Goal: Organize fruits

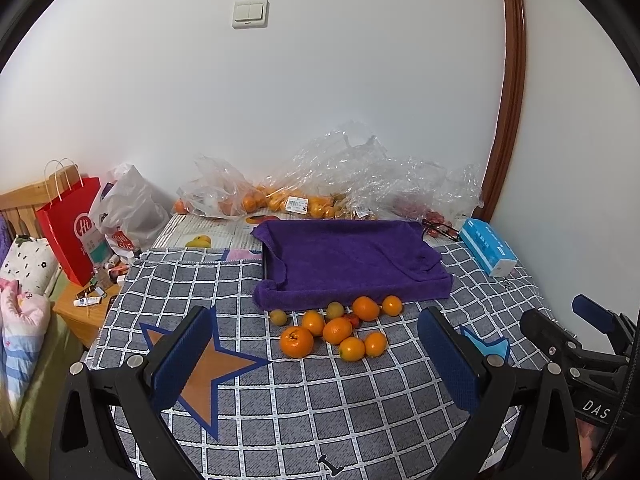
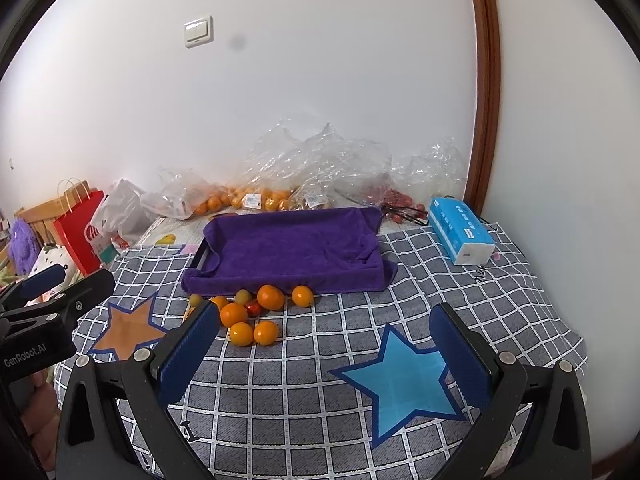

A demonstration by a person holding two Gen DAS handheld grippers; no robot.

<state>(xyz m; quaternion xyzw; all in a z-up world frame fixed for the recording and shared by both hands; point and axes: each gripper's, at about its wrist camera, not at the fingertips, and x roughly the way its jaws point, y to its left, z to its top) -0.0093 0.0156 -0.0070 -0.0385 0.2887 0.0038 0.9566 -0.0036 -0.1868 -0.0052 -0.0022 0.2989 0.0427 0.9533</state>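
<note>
A heap of small oranges (image 1: 337,330) (image 2: 234,314), with a few yellow-green fruits (image 1: 278,317) (image 2: 242,296) and a small red one (image 2: 253,307), lies on the checked cloth just in front of a purple towel (image 1: 352,264) (image 2: 288,254) draped over a tray. My left gripper (image 1: 320,344) hangs open a little short of the heap, nothing between its blue pads. Over the blue star stands my right gripper (image 2: 324,340), open and empty, with the heap to its front left. Each gripper shows at the edge of the other's view.
Clear plastic bags (image 1: 280,196) (image 2: 256,196) holding more oranges and red fruit line the wall. A blue tissue pack (image 1: 488,252) (image 2: 462,230) lies at the right. A red paper bag (image 1: 72,228) and a wooden nightstand (image 1: 86,312) stand at the left edge.
</note>
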